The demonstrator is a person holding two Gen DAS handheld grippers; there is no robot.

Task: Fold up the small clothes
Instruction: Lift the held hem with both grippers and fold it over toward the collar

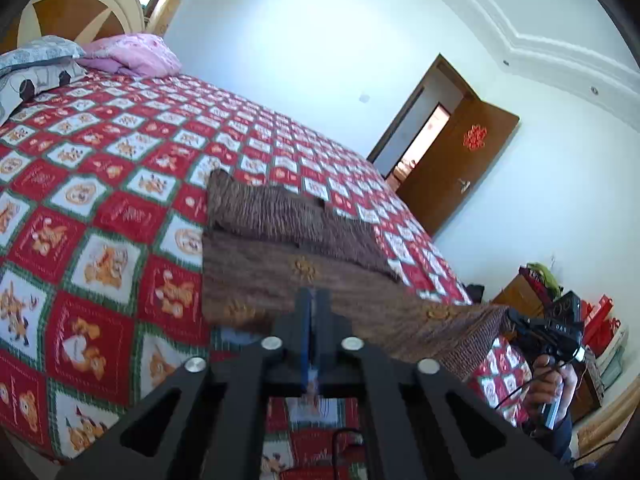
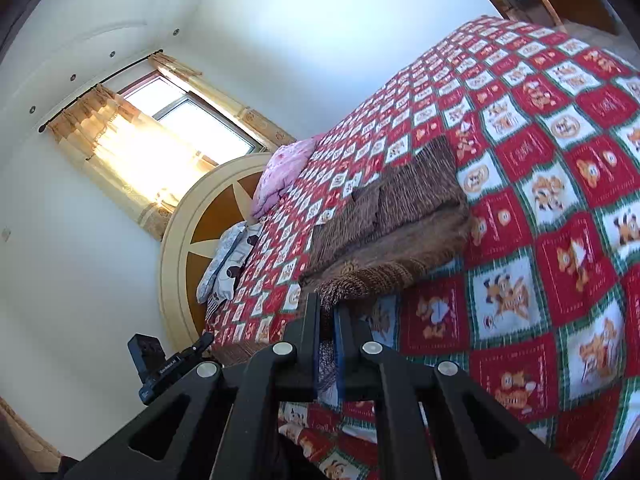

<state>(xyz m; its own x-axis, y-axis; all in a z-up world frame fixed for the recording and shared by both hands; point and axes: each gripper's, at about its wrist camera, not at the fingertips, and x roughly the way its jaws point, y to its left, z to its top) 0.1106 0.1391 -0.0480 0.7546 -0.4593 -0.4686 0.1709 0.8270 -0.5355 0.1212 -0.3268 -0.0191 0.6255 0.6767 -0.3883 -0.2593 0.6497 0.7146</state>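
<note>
Both grippers pinch the near hem of a brown ribbed knit garment with small gold flower motifs [image 1: 288,268]. The left gripper [image 1: 314,300] has its jaws clamped narrow on the hem, cloth visible just ahead of the tips. The right gripper [image 2: 328,312] is also closed down on a bunched corner of the same knit [image 2: 384,216]; from the left view the right gripper [image 1: 516,322] shows far to the side, held by a hand [image 1: 554,388], with the hem stretched between the two.

The garment sits ahead of both grippers: near edge raised off the red-and-white checked cartoon bedspread [image 1: 92,216], far part already doubled over and resting on the bedspread. A pink quilted pillow [image 1: 136,54] lies well beyond, at the headboard end.

Judged step: carrying the near hem forward over the folded part.

Risks:
- Thick loose knit could slip from a narrow pinch, the left one especially, since it grips only a thin edge.
- Uneven travel of the two hands would skew the fold line.
- Pulling the hem too taut could drag the already folded far layer out of place.
- Grabbing bedspread together with the knit cannot be ruled out; contact under the tips is hidden.
</note>
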